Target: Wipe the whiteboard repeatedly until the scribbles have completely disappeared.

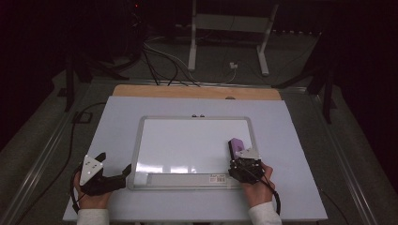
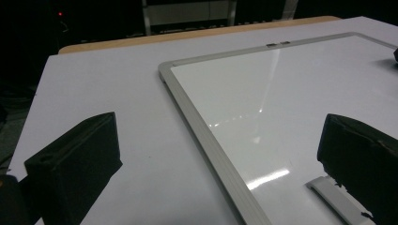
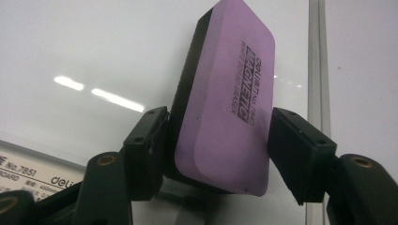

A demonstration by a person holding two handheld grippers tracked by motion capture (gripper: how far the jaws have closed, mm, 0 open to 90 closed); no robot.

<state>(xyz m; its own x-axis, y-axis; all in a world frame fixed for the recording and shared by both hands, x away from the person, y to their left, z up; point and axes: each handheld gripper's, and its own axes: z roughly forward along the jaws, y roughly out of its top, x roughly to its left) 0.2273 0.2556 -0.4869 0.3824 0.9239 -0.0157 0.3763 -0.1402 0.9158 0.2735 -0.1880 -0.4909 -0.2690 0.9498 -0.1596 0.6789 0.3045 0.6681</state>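
Your right gripper (image 3: 218, 145) is clamped on the purple whiteboard eraser (image 3: 225, 98), jaws pressing its two long sides, over the whiteboard (image 1: 187, 140) near its right edge. Your left gripper (image 1: 114, 165) rests with jaws apart, just beside the board's lower left corner

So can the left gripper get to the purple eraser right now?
Probably not easily. The purple eraser sits between the right gripper's jaws at the whiteboard's far side, while the open left gripper waits off its other edge.
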